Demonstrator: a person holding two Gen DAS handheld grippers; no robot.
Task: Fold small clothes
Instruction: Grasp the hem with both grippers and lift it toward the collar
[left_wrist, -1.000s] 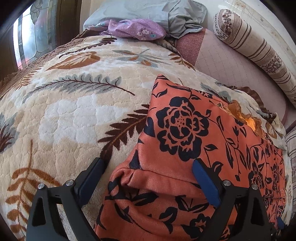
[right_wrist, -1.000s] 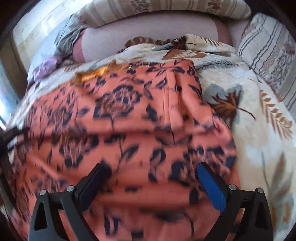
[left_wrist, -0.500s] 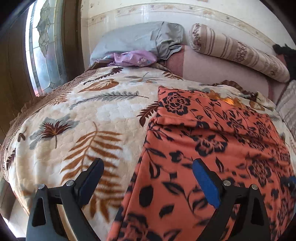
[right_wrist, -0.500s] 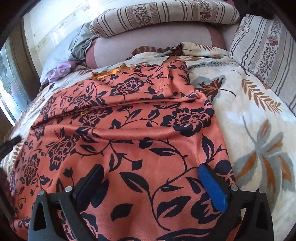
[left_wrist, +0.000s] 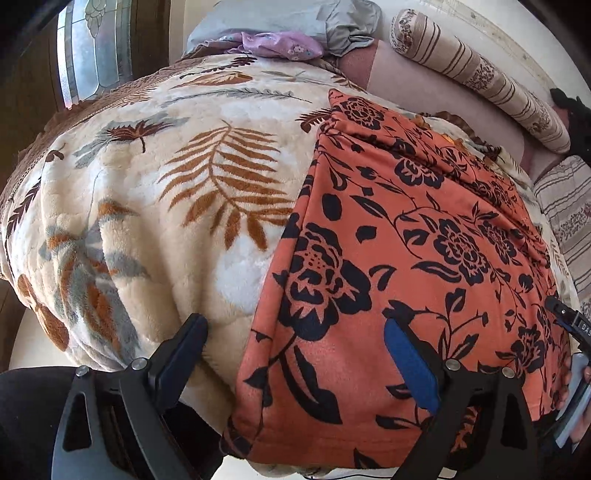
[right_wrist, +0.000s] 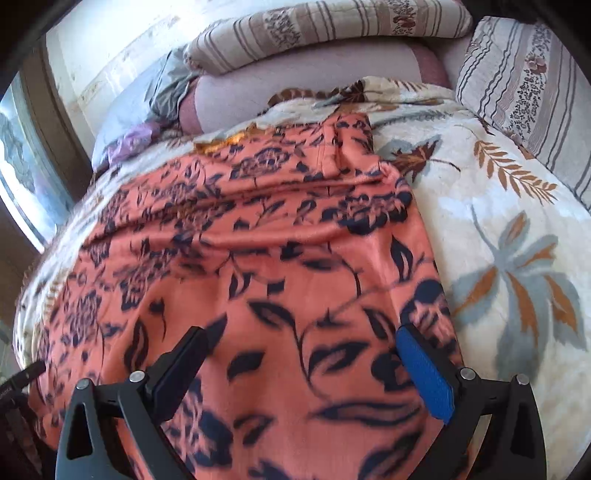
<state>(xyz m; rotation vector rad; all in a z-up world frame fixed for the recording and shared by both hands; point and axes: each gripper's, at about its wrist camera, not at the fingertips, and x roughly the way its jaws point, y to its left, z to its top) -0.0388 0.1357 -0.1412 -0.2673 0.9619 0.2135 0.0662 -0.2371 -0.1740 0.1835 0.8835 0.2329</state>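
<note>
Orange black-flowered fleece garment (left_wrist: 406, 229) is lying under both released hand-held grippers, left (left_wrist: 295, 350) and right (right_wrist: 301, 363), on the leaf-patterned plush blanket (left_wrist: 155, 206).

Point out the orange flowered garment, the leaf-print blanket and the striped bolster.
Orange flowered garment (left_wrist: 424, 258), left wrist view, middle of the cloth.
Leaf-print blanket (left_wrist: 177, 221), left wrist view, bare part.
Striped bolster (left_wrist: 476, 74), left wrist view, its middle.
</note>
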